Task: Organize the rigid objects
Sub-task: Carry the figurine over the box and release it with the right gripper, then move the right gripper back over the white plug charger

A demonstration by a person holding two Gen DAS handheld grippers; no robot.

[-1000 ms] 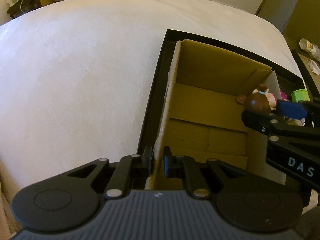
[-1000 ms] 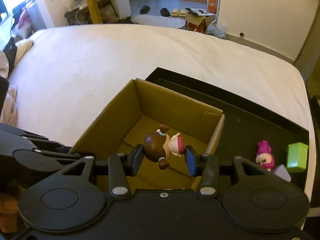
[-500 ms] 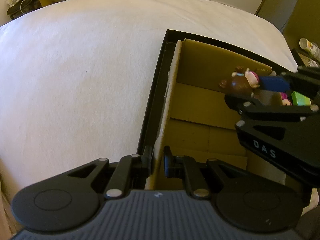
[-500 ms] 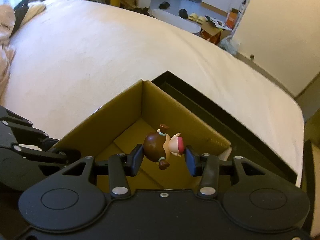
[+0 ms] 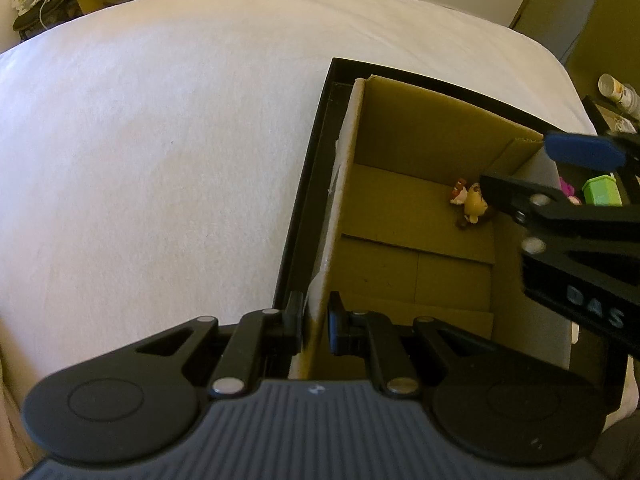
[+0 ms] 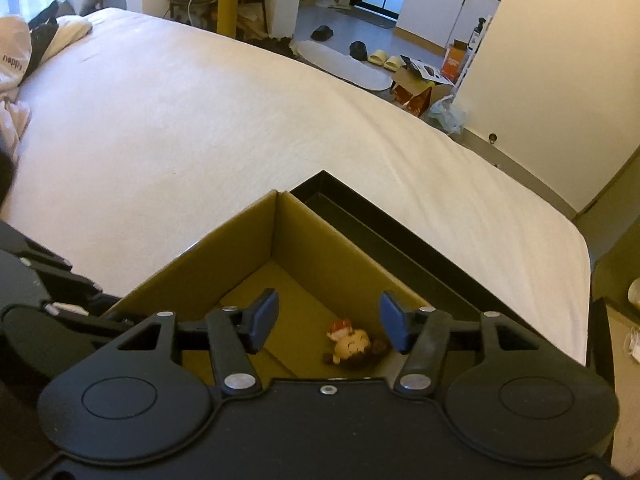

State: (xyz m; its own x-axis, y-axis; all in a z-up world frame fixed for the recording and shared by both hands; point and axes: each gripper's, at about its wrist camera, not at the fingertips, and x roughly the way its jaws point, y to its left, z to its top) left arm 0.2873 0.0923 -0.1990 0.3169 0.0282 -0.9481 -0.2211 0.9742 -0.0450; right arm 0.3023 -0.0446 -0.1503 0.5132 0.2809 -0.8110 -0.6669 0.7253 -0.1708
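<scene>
A small brown-haired doll figure (image 6: 352,346) lies on the floor of an open cardboard box (image 6: 320,248), near its right wall; it also shows in the left wrist view (image 5: 470,202). My right gripper (image 6: 328,320) is open and empty, hovering above the doll inside the box's mouth. My left gripper (image 5: 316,322) is shut on the box's near-left wall (image 5: 336,200), holding it. The box stands in a black tray (image 5: 308,184) on the white bed.
A green block (image 5: 602,190) and a pink figure (image 5: 566,190) lie in the tray to the right of the box. The white bed (image 5: 160,140) spreads left and far. Floor clutter and shoes (image 6: 384,60) lie beyond the bed's far edge.
My right gripper moved over the box, opened and let go of the doll. The doll dropped to the box floor. My left gripper has kept its hold on the box wall.
</scene>
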